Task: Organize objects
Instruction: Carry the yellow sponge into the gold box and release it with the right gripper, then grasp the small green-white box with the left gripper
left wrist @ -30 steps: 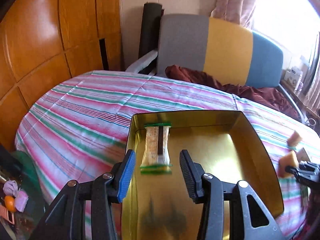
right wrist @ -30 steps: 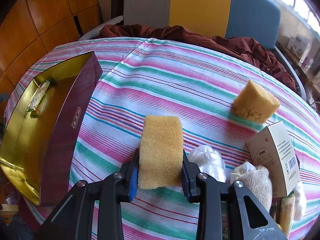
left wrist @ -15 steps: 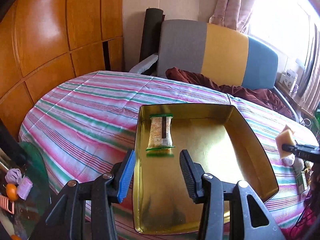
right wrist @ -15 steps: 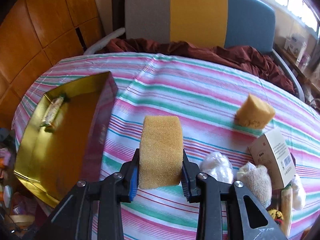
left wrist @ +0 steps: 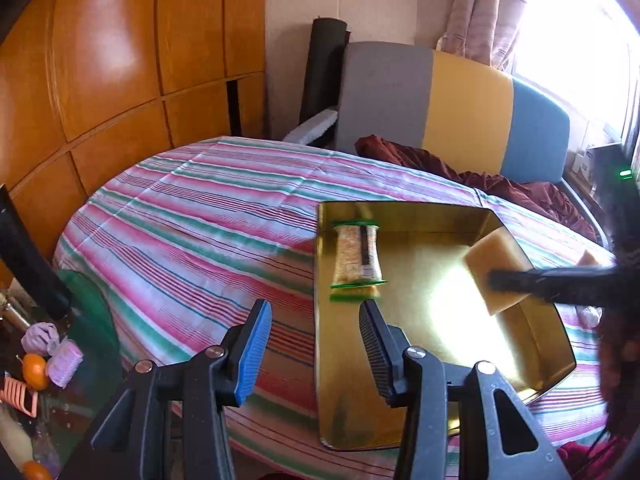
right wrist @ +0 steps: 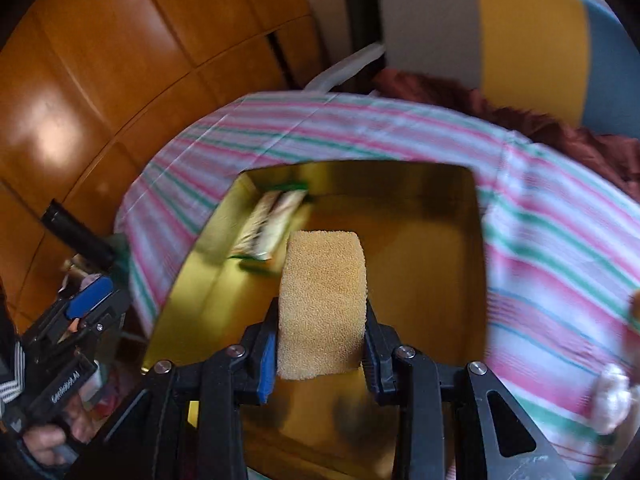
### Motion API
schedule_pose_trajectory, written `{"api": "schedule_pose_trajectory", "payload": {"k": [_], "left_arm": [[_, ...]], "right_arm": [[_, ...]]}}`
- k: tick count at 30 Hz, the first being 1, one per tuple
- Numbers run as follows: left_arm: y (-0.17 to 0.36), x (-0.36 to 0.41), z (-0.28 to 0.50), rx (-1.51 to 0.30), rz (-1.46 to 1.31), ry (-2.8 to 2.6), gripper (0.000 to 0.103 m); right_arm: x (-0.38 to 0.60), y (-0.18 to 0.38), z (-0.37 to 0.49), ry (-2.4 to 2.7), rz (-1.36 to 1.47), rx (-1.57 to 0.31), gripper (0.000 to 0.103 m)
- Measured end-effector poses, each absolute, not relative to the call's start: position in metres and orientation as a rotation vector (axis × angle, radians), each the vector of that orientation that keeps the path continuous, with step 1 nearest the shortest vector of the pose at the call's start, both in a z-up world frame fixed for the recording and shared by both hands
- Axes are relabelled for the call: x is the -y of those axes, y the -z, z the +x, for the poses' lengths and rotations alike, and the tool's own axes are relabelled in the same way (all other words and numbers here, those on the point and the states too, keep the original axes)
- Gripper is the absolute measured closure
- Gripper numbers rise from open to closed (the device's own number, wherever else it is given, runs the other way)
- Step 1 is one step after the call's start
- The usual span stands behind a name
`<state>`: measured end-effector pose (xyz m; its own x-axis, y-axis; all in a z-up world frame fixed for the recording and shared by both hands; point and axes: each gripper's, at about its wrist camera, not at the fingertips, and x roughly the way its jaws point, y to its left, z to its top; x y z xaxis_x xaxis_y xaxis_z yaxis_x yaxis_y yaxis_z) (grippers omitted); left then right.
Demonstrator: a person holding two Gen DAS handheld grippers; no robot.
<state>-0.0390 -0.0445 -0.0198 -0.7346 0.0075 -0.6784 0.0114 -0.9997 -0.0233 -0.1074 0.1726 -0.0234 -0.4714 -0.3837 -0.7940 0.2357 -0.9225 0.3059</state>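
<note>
Over the striped tabletop [left wrist: 208, 216], the left wrist view looks down past the left tongs [left wrist: 316, 350], whose jaws stand apart with nothing between them, hovering above the near left edge of a gold tin tray [left wrist: 532, 328]. One wrapped snack bar [left wrist: 357, 258] lies in the tray's far left corner. From the right edge the right tongs [left wrist: 516, 280] reach in, blurred, carrying one yellow sponge [left wrist: 496, 268] above the tray's right side. A chair [left wrist: 452, 108] with grey, yellow and blue panels stands beyond the tabletop.

From the right wrist view, the right tongs [right wrist: 320, 344] are clamped on the sponge [right wrist: 323, 300], pads pressing its two long sides. It hangs over the middle of the tray [right wrist: 478, 264], with the snack bar [right wrist: 272, 226] just beyond it to the left. The left tongs [right wrist: 86, 306] show at the lower left, in a hand.

The step looks like setting the sponge into the tray. Done well, it probably means lowering it to the tray floor beside the bar, not on it, before releasing.

Counted: one tray, one bar, one gripped sponge, two tongs.
</note>
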Motion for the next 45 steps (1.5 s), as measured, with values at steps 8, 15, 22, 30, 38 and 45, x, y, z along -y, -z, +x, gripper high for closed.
{"api": "schedule_pose_trajectory", "payload": {"k": [8,15,22,30,38,45], "left_arm": [[0.018,0.058,-0.037,-0.060,1.115,2.908,0.057],[0.023,0.061,-0.039,-0.084,1.136,2.900,0.057],[0.025,0.061,-0.037,-0.087,1.140,2.903,0.057],[0.032,0.049,-0.035,-0.071,1.195,2.937,0.057],[0.032,0.025,-0.033,-0.045,1.248,3.001,0.057],[0.017,-0.037,-0.029,0.059,1.301,3.203,0.057]], "right_arm": [[-0.102,0.059,-0.138,2.210,1.431,0.301,0.065],[-0.084,0.056,-0.140,2.163,1.375,0.394,0.029],[-0.104,0.042,-0.119,2.269,1.356,0.308,0.015],[-0.189,0.030,-0.073,2.477,1.359,0.279,0.000],[-0.320,0.016,-0.016,2.753,1.394,0.476,0.000],[-0.446,-0.004,0.064,3.045,1.357,0.793,0.000]]}}
